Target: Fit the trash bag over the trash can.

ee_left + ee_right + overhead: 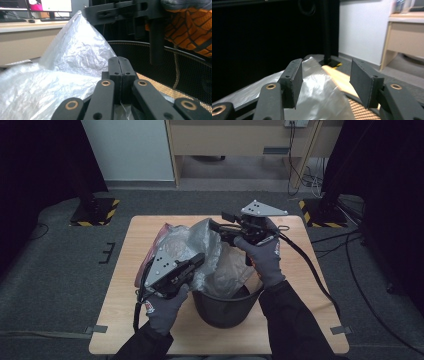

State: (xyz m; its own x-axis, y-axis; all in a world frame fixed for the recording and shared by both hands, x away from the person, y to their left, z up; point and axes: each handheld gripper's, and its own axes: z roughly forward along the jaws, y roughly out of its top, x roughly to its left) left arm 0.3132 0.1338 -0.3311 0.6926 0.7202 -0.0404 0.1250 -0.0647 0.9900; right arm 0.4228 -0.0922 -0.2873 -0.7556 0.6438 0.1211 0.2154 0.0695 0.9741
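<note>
A clear plastic bag (212, 255) stands crumpled over the far rim of a black mesh bin (225, 310) at the table's near edge. My left gripper (200, 260) is at the bag's left side, jaws pressed together (118, 60) with a sliver of the film pinched between them. The bag (75, 50) rises to a peak beside it, and the bin's mesh wall (175, 72) curves behind. My right gripper (216, 226) is open at the bag's top far edge. Its jaws (325, 75) stand wide apart, with a fold of the bag (319, 95) low between them, touching neither pad.
A reddish packet (162, 231) lies under the bag at the table's (300, 285) far left. The bin's mesh (358, 110) shows under the right jaws. Black stands with hazard-striped bases (95, 212) flank the table; cables (310, 265) trail off to the right.
</note>
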